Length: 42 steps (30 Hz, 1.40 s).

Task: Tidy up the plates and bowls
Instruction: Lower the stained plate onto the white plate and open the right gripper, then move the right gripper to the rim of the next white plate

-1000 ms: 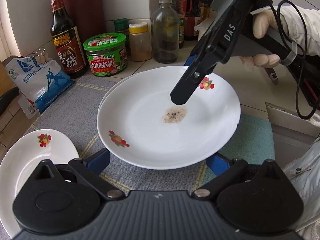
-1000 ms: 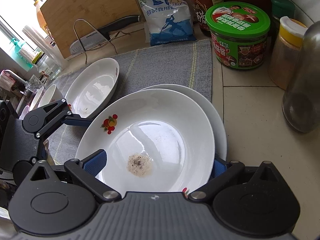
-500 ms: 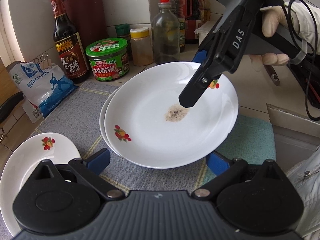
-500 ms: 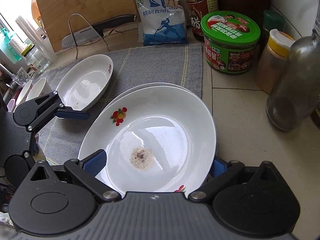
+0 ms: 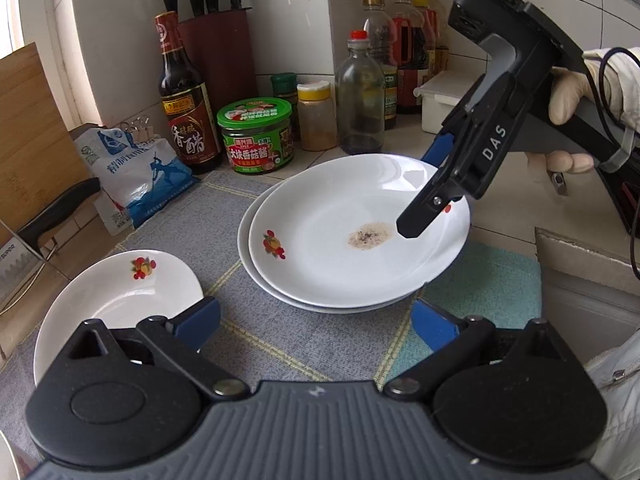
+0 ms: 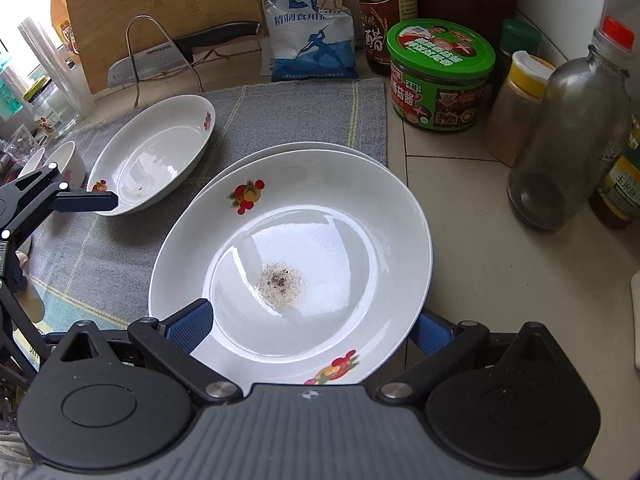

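1. comparing with a second ago, i see the top plate (image 6: 320, 264) has come down onto the lower plate (image 5: 260, 276), slightly offset, on the grey mat (image 5: 224, 216) on the counter (image 6: 500, 264).
2. my right gripper (image 6: 312, 328) has its jaws either side of the top plate's near rim; i cannot tell whether they pinch it or have let go.
3. my left gripper (image 5: 316, 320) has backed away from the stack; its jaws are spread with nothing between them.
4. off to the side the oval dish (image 6: 156, 152) sits where it was on the mat, well apart from the stack.
5. seasoning residue (image 6: 280, 282) sits in the top plate's centre.
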Tool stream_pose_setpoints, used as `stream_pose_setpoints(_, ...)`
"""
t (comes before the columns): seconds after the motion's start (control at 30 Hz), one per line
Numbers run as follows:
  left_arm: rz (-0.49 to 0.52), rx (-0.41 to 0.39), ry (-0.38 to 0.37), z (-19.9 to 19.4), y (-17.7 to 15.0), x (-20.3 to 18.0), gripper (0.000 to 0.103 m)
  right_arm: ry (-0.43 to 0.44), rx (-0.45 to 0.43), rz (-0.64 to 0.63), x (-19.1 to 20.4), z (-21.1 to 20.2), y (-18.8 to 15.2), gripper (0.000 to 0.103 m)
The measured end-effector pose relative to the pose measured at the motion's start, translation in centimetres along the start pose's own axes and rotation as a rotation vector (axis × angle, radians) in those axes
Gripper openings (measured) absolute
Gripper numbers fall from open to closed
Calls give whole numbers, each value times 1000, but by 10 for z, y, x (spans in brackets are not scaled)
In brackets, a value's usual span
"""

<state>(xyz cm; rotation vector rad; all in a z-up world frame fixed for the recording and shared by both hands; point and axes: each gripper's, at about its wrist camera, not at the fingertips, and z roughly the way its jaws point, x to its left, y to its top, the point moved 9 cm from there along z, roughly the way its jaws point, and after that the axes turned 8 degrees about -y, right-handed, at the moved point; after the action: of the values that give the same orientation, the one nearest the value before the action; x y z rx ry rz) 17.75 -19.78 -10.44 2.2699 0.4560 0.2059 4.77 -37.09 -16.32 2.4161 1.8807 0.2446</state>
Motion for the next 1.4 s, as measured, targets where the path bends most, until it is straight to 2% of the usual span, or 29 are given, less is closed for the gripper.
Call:
stream_pose_setpoints(0.13,-38,-13,50,-16,-7,2,101,-6,-17,13,6,-5,-9,103)
stream_pose_setpoints(0.4,-179,-9,189,-44,-30,14,102,-64,-156,-62,44,-25,-6,103)
stream_pose_setpoints(0.7,-359,52,377,-51,-77,54,102,1,-196,-137,97,-18,8,103)
stream_pose_setpoints(0.83,-389,82,399,-43,-89,68,102,21,-186,-169,112,-8,16,103)
stream_pose_setpoints(1.1,-445,89,381,-22,-88,96,102,47,-162,-227,127,12,41,103)
stream_pose_setpoints(1.2,-479,72,353,-16,-87,104,102,63,-152,-248,130,20,55,103)
stream_pose_setpoints(1.4,-466,45,350,-11,-81,113,103,96,-131,-303,136,41,87,103)
